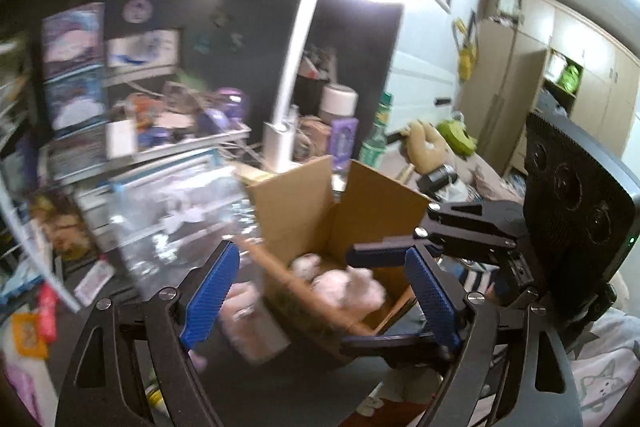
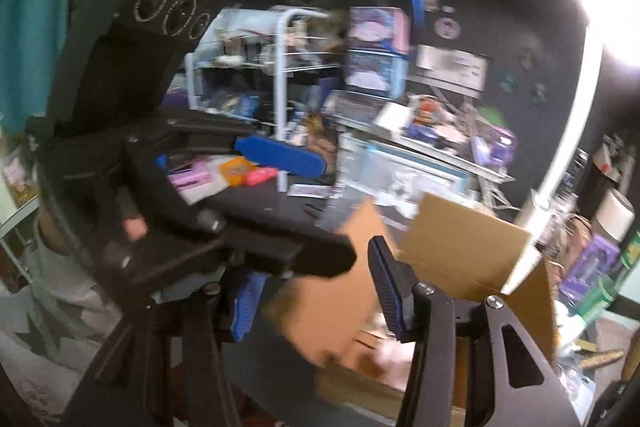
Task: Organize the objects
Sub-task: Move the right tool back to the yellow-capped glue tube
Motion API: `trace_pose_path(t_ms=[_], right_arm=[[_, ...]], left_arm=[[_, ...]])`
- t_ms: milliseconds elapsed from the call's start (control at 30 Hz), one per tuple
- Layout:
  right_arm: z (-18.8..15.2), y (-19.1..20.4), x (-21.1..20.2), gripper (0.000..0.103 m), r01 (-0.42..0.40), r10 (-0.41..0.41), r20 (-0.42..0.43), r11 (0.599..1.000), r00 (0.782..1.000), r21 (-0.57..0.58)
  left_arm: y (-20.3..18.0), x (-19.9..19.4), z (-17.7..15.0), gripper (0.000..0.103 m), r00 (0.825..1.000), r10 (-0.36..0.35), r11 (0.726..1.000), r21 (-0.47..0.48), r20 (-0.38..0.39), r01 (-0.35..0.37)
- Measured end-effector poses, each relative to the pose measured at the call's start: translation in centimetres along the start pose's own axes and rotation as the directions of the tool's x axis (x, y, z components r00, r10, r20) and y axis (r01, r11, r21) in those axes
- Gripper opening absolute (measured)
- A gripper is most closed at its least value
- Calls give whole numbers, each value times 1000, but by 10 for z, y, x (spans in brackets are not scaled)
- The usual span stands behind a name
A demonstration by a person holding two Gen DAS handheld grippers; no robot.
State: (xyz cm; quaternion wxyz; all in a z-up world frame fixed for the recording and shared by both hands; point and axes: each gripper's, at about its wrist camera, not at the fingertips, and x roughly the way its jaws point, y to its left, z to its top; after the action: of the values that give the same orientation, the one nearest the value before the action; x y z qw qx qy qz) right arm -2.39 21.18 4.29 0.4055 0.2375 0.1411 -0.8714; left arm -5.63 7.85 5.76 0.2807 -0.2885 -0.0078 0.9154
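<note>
An open cardboard box (image 1: 320, 211) (image 2: 464, 247) stands on the dark desk with pale pink soft toys (image 1: 344, 285) inside. Another blurred pink soft thing (image 1: 248, 323) sits by the box's near left wall. My left gripper (image 1: 320, 295) is open, its blue pads wide apart on either side of the box's near corner and touching nothing. My right gripper (image 1: 360, 297) (image 2: 316, 299) hangs turned on its side over the box's near right edge, open, and no pad presses on anything. In the right wrist view the left gripper (image 2: 336, 211) crosses from the left, a hand (image 2: 132, 227) on its grip.
Cluttered wire shelves (image 2: 280, 67) and stacked boxes (image 1: 72, 67) fill the back of the desk. A white lamp post (image 1: 292, 67) stands behind the box beside a green bottle (image 1: 378, 135). Pink and orange packets (image 2: 240, 171) lie at the left. A bed and wardrobes (image 1: 580, 67) are at the right.
</note>
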Motion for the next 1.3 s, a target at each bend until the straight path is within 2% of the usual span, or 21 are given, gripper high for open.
trace_pose_path(t_ms=[133,267,367,533,733,867,1067,1300], right_arm=[[4,39,17,47,-63,62,-26,996,998,-60],[1,72,47,47,-147,140,-89,985,986,-84],[-6,87,79,47,-202,190,-152,977,970,-72],[-23,104,137,46,-270,257,-265,963,929,-10],[-35,112,191,29,-238,238,-336,970,911,41],[-36,111,218,26,-203,207,-370,978,906,49],[-36,107,239,25,-137,129,-390,991,912,7],[-39,102,254,25,-114,106,-417,993,903,5]], left_arm=[[27,-31,-27,89,996,82,996,-44,42,-80],[59,-51,-60,89,987,150,983,-113,50,-144],[82,-59,-87,89,979,200,968,-165,41,-191],[114,-62,-128,89,969,248,942,-236,10,-238],[140,-51,-158,89,967,253,925,-289,-19,-247],[153,-42,-170,89,970,241,920,-309,-38,-240],[167,-31,-181,89,972,229,913,-333,-60,-235],[175,-27,-187,89,974,217,907,-356,-64,-225]])
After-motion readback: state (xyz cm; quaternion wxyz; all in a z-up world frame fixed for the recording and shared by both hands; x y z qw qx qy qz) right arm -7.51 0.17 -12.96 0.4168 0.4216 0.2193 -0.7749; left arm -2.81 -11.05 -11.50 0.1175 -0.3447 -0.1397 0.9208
